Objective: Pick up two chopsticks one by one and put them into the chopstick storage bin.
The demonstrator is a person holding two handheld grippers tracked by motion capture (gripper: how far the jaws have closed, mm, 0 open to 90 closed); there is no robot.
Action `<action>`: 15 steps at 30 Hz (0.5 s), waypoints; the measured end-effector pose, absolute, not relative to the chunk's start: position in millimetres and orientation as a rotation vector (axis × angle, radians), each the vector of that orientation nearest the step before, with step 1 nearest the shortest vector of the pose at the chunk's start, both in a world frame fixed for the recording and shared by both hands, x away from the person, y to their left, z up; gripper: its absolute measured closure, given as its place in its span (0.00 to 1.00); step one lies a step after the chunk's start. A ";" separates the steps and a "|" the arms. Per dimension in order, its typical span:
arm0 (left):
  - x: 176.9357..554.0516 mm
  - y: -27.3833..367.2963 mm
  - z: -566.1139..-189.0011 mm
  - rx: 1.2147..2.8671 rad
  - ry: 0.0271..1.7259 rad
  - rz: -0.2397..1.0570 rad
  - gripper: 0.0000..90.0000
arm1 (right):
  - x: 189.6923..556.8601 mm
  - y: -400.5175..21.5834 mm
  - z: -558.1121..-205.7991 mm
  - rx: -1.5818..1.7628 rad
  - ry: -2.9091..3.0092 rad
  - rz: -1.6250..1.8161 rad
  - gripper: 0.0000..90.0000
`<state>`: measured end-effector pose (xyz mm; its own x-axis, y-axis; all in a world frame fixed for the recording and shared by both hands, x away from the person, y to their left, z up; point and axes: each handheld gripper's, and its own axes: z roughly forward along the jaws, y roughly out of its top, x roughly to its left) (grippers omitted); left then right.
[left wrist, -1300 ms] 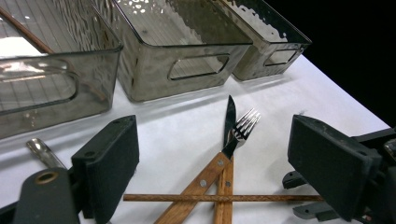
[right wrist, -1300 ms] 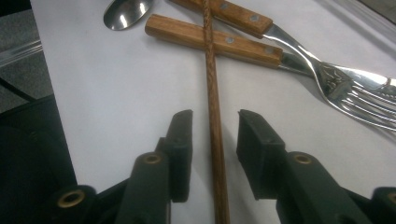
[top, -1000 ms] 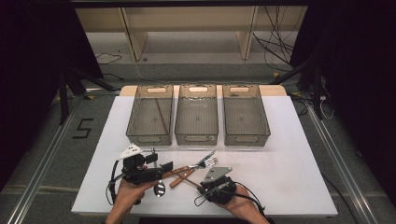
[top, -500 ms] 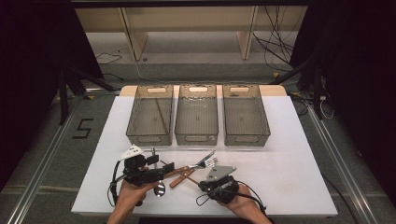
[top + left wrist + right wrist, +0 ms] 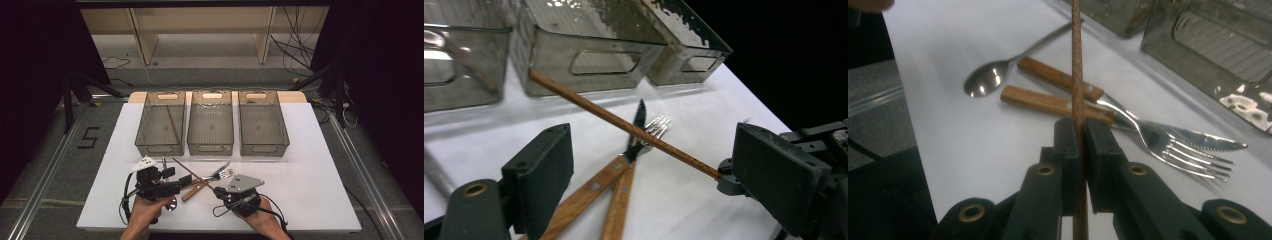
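A brown chopstick is clamped between the jaws of the right gripper and is held raised above the fork and the wooden-handled knife. A spoon is seen just beside the knife handle. The left gripper is held wide, nothing gripped, near the fork. Three bins are set beyond the fork.
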<state>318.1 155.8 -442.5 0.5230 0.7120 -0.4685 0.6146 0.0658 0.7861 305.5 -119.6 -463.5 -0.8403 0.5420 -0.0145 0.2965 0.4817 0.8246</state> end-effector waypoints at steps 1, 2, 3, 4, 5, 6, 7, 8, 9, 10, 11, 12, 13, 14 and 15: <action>317.6 153.8 -443.0 1.620 1.149 0.093 0.19 | 304.2 -119.4 -462.8 0.711 2.446 1.304 0.94; 317.1 151.9 -443.6 1.619 1.147 0.078 0.20 | 302.7 -118.9 -462.0 0.705 2.433 1.314 0.94; 316.8 150.3 -444.3 1.614 1.145 0.061 0.20 | 301.3 -118.3 -461.1 0.695 2.424 1.322 0.94; 316.3 148.9 -444.9 1.606 1.148 0.044 0.20 | 299.6 -117.7 -460.1 0.690 2.414 1.322 0.94; 316.1 147.9 -445.4 1.599 1.144 0.033 0.21 | 298.6 -117.1 -459.3 0.684 2.407 1.330 0.94; 315.5 146.9 -445.6 1.591 1.144 0.017 0.22 | 297.7 -116.9 -458.5 0.683 2.401 1.335 0.94; 315.2 146.5 -445.8 1.588 1.142 0.006 0.23 | 296.9 -116.7 -458.0 0.679 2.397 1.343 0.94; 314.8 145.7 -446.3 1.577 1.142 -0.013 0.25 | 296.3 -116.5 -457.5 0.678 2.390 1.349 0.94; 314.6 144.8 -447.1 1.566 1.140 -0.038 0.27 | 295.7 -116.3 -457.3 0.680 2.387 1.355 0.94; 314.4 143.5 -448.2 1.556 1.139 -0.058 0.29 | 295.4 -116.1 -457.1 0.679 2.381 1.361 0.94; 314.1 141.9 -449.2 1.552 1.142 -0.076 0.31 | 295.1 -115.9 -456.9 0.679 2.377 1.364 0.94; 313.9 140.3 -450.4 1.551 1.143 -0.089 0.33 | 294.7 -115.7 -456.7 0.676 2.376 1.365 0.94; 314.0 138.9 -451.8 1.553 1.141 -0.102 0.35 | 294.2 -115.5 -456.7 0.676 2.374 1.369 0.94; 314.0 137.5 -453.1 1.551 1.142 -0.118 0.38 | 293.8 -115.3 -456.6 0.673 2.369 1.373 0.94; 314.1 136.6 -454.3 1.548 1.146 -0.132 0.41 | 293.6 -115.2 -456.5 0.668 2.370 1.378 0.94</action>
